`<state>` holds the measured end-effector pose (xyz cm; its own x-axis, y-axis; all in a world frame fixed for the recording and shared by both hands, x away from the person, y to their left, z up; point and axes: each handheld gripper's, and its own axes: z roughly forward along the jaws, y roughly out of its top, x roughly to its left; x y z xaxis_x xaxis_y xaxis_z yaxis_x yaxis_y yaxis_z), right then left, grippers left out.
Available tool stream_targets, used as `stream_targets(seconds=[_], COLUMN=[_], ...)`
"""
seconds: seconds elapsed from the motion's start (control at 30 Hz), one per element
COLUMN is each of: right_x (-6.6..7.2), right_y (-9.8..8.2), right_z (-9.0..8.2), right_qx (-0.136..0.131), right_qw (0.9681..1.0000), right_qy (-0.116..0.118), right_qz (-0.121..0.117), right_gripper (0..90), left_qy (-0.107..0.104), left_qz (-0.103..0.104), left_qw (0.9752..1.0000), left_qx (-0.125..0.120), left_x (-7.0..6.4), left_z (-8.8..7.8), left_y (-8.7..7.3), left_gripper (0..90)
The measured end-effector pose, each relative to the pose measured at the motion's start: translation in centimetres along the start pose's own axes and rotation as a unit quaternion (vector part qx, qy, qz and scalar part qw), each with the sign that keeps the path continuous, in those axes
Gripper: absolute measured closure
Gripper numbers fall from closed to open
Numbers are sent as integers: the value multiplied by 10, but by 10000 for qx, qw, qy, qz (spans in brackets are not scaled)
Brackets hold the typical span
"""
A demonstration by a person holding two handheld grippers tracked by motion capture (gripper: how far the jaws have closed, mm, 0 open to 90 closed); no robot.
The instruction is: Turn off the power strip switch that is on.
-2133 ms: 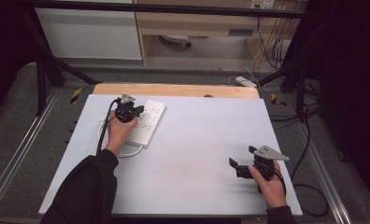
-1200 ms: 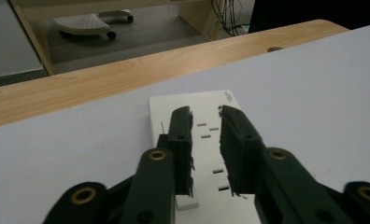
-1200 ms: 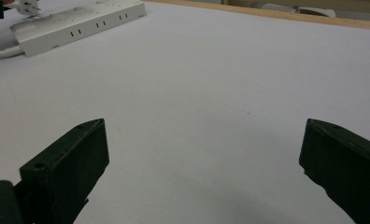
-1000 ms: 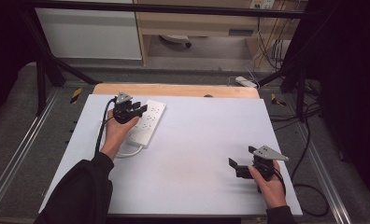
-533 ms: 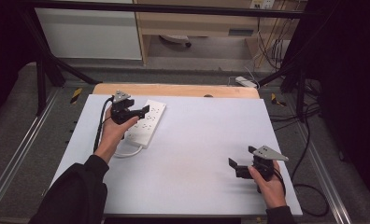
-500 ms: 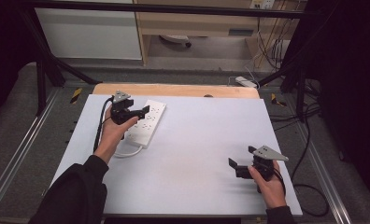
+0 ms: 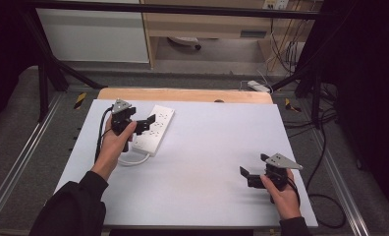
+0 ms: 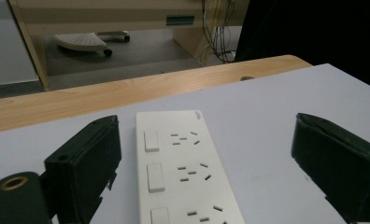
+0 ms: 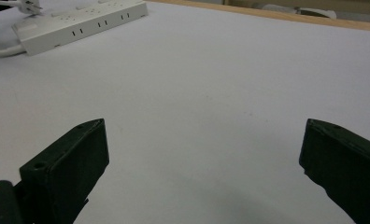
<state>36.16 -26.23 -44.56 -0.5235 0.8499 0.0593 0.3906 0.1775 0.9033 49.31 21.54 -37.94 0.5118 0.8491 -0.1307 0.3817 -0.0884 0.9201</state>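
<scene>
A white power strip [image 7: 155, 130] with switches and several sockets lies at the back left of the white table [image 7: 207, 162]; its white cord [image 7: 133, 160] loops at its near end. My left gripper [image 7: 144, 124] hovers just above the strip's near half. Its jaws have just been opening and now stand wide. In the left gripper view the strip [image 8: 183, 172] runs between the jaws of the left gripper [image 8: 209, 135] without touching the pads. My right gripper [image 7: 247, 177] rests open at the front right with nothing between its jaws. The right gripper view has the right gripper [image 9: 204, 135] over bare table and the strip [image 9: 80, 21] far off.
A wooden strip [image 7: 182, 94] borders the table's far edge. Metal rails [image 7: 20, 162] flank both sides. A second power strip [image 7: 259, 86] and cables [image 7: 325, 147] lie on the floor at the right. A wooden cabinet [image 7: 207, 22] stands beyond.
The left gripper's jaws have opened wide. The hand has lifted a little and drawn back to the left along the strip. The right gripper has not moved.
</scene>
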Motion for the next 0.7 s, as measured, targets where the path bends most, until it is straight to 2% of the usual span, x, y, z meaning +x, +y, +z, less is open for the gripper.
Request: stream_targets(seconds=[0.37, 0.43, 0.53, 0.7], right_x=[1, 1, 1, 1], right_y=[1, 1, 1, 1], right_z=[-1, -1, 0, 0], right_qx=[-6, 5, 9, 17], right_qw=[10000, 10000, 10000, 10000], right_qy=[-5, 4, 15, 15], right_qz=[-39, -29, -38, -48], right_gripper=[24, 23, 23, 23], left_qy=[-71, -98, -84, -141], left_qz=[12, 10, 134, 93], left_qw=[9996, 9996, 9996, 9995], left_qx=[-264, -251, -249, -277], left_x=[-11, -13, -17, -21], left_z=[-27, -32, -38, -49], left_y=[6, 5, 4, 1], left_gripper=[71, 71, 70, 68])
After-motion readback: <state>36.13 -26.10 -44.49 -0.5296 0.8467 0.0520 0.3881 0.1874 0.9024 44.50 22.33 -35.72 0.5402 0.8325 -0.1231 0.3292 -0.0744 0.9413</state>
